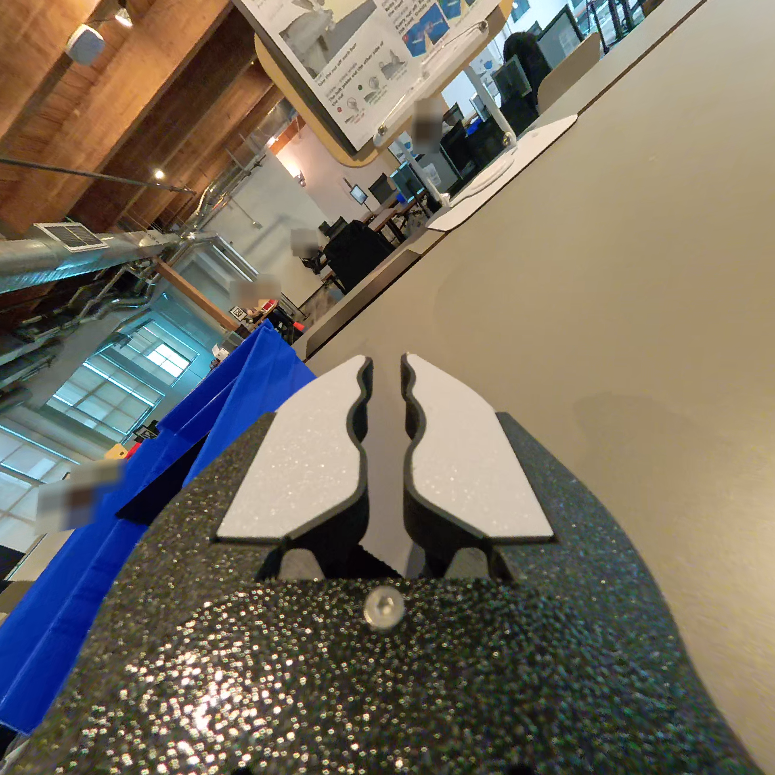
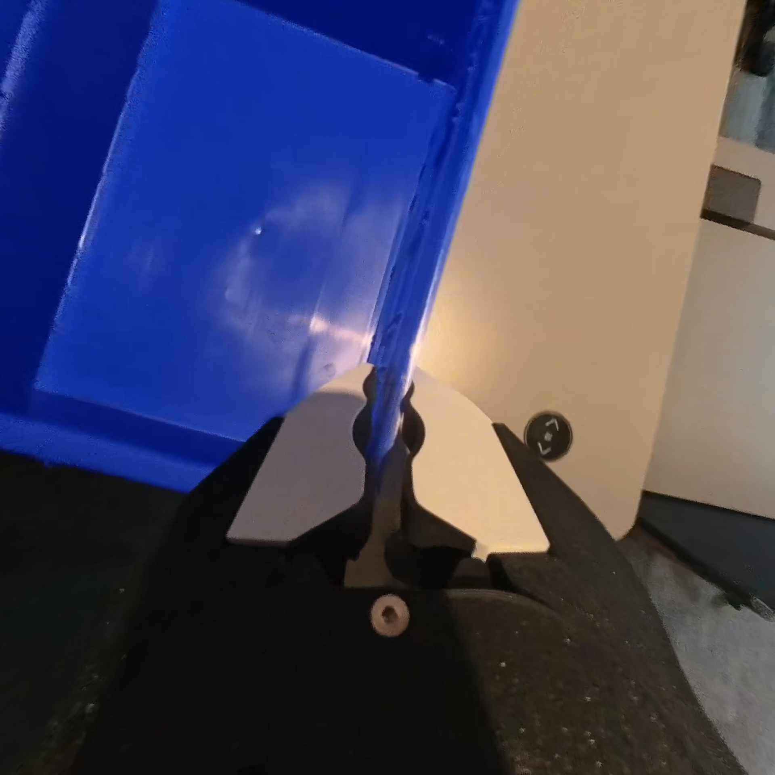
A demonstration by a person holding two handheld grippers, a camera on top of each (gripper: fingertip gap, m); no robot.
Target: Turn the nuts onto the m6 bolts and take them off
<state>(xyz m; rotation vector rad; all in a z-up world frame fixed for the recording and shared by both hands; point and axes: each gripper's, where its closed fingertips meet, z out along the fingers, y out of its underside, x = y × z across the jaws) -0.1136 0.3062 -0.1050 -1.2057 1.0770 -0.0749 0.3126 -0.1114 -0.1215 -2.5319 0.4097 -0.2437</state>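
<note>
No nuts or bolts show in either view. My right gripper (image 2: 388, 377) is shut on the thin side wall of a blue plastic bin (image 2: 251, 209), with one finger inside the bin and one outside. The bin's inside looks empty where I see it. My left gripper (image 1: 386, 360) is held tilted over the beige table (image 1: 587, 335). Its jaws are almost together with a narrow gap, and nothing is between them. The blue bin also shows in the left wrist view (image 1: 235, 402), to the left of that gripper.
A framed instruction sheet (image 1: 356, 63) on a white stand with a flat white base (image 1: 503, 167) stands at the far side of the table. A small round black disc (image 2: 548, 436) lies on the table right of my right gripper. Desks, chairs and people are far behind. One gripper's finger ends stand about 60 cm off the other's.
</note>
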